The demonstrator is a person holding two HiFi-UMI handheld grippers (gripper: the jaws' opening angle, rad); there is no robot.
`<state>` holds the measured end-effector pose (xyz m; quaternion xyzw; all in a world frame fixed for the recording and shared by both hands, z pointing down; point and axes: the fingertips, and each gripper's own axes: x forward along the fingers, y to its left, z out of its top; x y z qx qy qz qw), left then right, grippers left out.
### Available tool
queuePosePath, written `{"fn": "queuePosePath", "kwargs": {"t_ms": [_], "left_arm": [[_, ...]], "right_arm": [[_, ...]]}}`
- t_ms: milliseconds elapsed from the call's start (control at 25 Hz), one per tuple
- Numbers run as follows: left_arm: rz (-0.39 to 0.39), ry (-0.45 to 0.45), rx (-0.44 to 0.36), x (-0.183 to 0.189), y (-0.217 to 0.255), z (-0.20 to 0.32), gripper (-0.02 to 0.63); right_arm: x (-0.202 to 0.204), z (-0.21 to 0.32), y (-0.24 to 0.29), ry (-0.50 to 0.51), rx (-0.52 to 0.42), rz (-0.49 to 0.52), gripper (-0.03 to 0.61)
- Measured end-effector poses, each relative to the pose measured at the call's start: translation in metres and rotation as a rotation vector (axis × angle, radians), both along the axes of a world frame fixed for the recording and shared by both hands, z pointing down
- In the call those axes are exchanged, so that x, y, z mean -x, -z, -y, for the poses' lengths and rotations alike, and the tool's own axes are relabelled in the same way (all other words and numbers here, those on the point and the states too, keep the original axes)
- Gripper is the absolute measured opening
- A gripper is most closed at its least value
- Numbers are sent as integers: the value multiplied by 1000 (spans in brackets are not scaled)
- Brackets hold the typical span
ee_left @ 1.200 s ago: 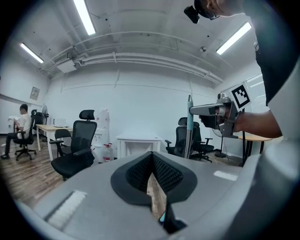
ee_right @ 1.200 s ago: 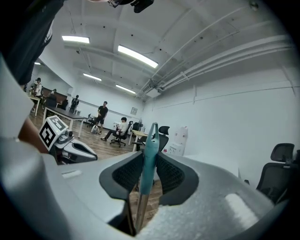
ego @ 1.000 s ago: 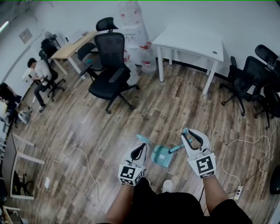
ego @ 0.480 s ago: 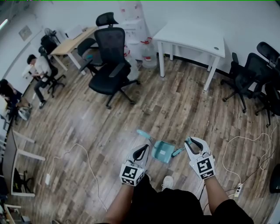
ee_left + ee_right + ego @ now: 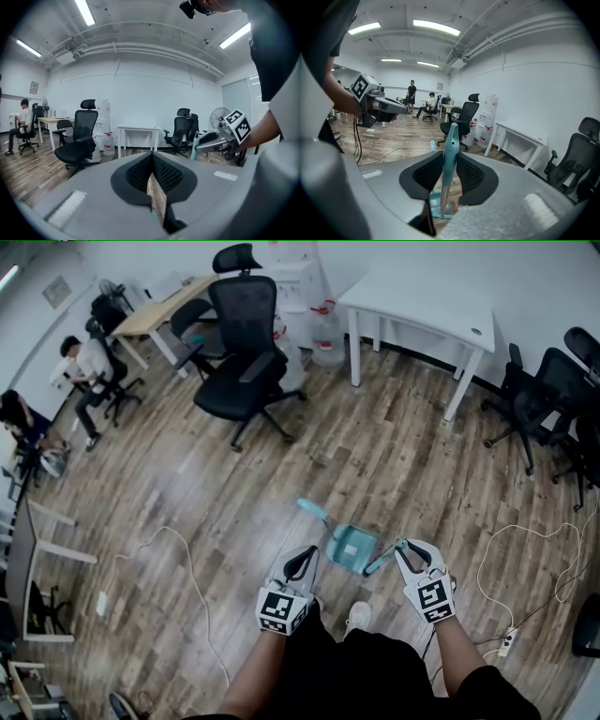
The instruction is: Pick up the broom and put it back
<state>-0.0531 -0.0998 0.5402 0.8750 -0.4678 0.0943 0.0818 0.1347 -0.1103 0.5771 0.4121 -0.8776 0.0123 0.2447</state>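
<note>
Clasping slim teal broom handle [image 5: 450, 137], ribbed right gripper [image 5: 449, 161]

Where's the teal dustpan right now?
Head view, lower centre: the teal dustpan sits on the wood floor ahead of the person's shoe, just left of the right gripper.

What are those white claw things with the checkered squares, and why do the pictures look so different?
A person holds a squeeze tool, called a gripper, in each hand. The view from above comes from a camera on the person's head, looking down at the wooden floor. The other two views come from small cameras riding on each gripper. The left gripper is closed and empty. The right gripper pinches the teal broom by its handle, which reaches down toward a teal dustpan on the floor. A black office chair and a white table stand farther away.
</note>
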Motion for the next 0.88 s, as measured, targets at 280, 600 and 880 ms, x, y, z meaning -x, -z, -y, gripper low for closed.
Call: {"fn": "queuePosePath", "kwargs": {"t_ms": [280, 600, 880], "left_arm": [[-13, 21, 30, 10, -8, -10, 17], [-11, 45, 59, 12, -21, -16, 17], [6, 42, 87, 14, -30, -19, 17]], "right_arm": [[-2, -16, -41, 15, 59, -60, 94], [-8, -24, -75, 31, 113, -173, 94], [5, -27, -107, 39, 196, -252, 94]]}}
